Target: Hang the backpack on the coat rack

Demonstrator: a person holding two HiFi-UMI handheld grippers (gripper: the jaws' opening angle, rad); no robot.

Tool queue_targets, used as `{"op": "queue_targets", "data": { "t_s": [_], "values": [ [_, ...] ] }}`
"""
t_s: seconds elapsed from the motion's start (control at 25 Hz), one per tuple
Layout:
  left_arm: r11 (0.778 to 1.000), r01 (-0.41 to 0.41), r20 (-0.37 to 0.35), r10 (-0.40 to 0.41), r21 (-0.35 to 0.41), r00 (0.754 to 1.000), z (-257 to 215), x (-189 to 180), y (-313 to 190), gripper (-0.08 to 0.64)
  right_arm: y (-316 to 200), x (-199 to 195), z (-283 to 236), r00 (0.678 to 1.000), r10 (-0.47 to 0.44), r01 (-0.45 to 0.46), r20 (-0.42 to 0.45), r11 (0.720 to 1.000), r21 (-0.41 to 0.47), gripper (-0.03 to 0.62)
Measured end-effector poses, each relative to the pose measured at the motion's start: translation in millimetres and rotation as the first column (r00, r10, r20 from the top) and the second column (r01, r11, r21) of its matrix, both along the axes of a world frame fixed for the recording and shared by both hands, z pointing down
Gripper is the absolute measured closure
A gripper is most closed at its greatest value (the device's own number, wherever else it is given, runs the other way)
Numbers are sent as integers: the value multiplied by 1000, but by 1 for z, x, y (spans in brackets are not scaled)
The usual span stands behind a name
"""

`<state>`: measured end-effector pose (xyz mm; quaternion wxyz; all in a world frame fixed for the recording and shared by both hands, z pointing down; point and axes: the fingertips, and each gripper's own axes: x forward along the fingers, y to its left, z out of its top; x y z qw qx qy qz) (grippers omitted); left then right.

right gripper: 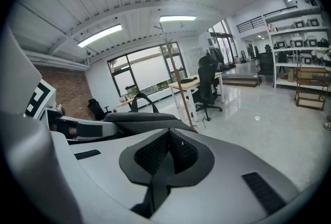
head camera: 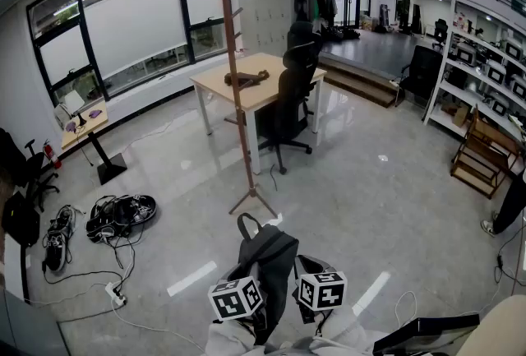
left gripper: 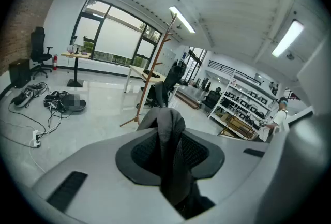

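Note:
A dark grey backpack (head camera: pixel 265 260) hangs between my two grippers at the bottom of the head view, its top loop (head camera: pixel 247 223) standing up. My left gripper (left gripper: pixel 169 153) is shut on a wide grey strap (left gripper: pixel 169 130) of the backpack. Pinched between the pads of my right gripper (right gripper: pixel 164 158) is a thin black strap (right gripper: pixel 159 187), and the bag's body (right gripper: pixel 139 118) lies just left of it. Both marker cubes (head camera: pixel 236 298) (head camera: pixel 321 290) flank the bag. The wooden coat rack (head camera: pixel 234 75) stands upright ahead, with its foot (head camera: pixel 252 202) just beyond the backpack and its pegs bare.
A light wooden desk (head camera: pixel 215 76) and a black office chair (head camera: pixel 288 99) stand behind the rack. Shoes, bags and cables (head camera: pixel 119 214) with a power strip (head camera: pixel 115 293) lie on the floor at left. Shelves (head camera: pixel 485 75) and a wooden stand (head camera: pixel 481 153) line the right wall.

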<state>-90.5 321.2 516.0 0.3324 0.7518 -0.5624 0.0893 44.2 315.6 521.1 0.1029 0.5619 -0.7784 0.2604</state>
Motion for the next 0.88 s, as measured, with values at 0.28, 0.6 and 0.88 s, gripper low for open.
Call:
{"op": "queue_targets", "data": {
  "t_s": [0.28, 0.6, 0.88],
  "values": [
    [999, 9, -1, -9, 31, 1000, -7, 5, -20, 465, -14, 10, 6, 1000, -3, 3, 5, 1000, -9, 580],
    [999, 18, -15, -18, 38, 1000, -6, 8, -50, 465, -37, 20, 12, 1000, 15, -15, 9, 1000, -12, 580],
    [1000, 3, -11, -3, 30, 1000, -2, 12, -82, 465, -69, 22, 13, 1000, 11, -11, -25, 1000, 0, 580]
  ]
}}
